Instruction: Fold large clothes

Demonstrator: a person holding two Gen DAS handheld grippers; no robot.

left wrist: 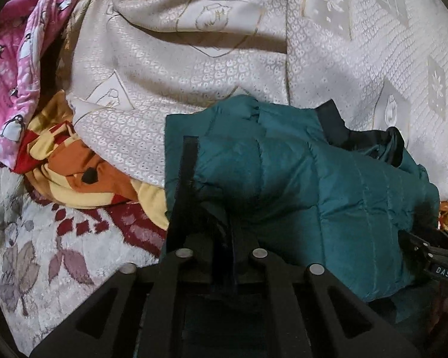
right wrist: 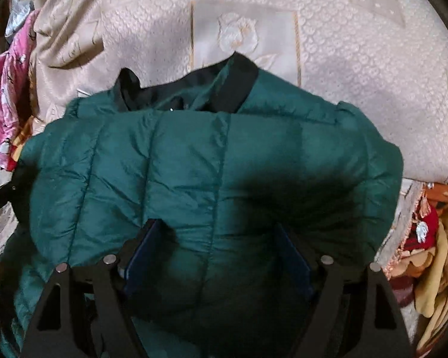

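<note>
teal quilted puffer jacket [right wrist: 194,164] with black collar [right wrist: 239,83], bunched on a cream embossed bedspread [right wrist: 358,59], collar at the far side. left gripper [left wrist: 222,238] with jaws narrow, clamped on the jacket's dark zipper edge [left wrist: 188,173] at the near left. right gripper [right wrist: 218,232] with jaws wide, blue pads [right wrist: 143,247] either side of a puffed panel at the near edge, pressed into the fabric without pinching. pink penguin-print cloth [left wrist: 12,68] and orange-yellow blanket [left wrist: 71,164] to the left, leaf-pattern rug [left wrist: 44,253] near left.
</note>
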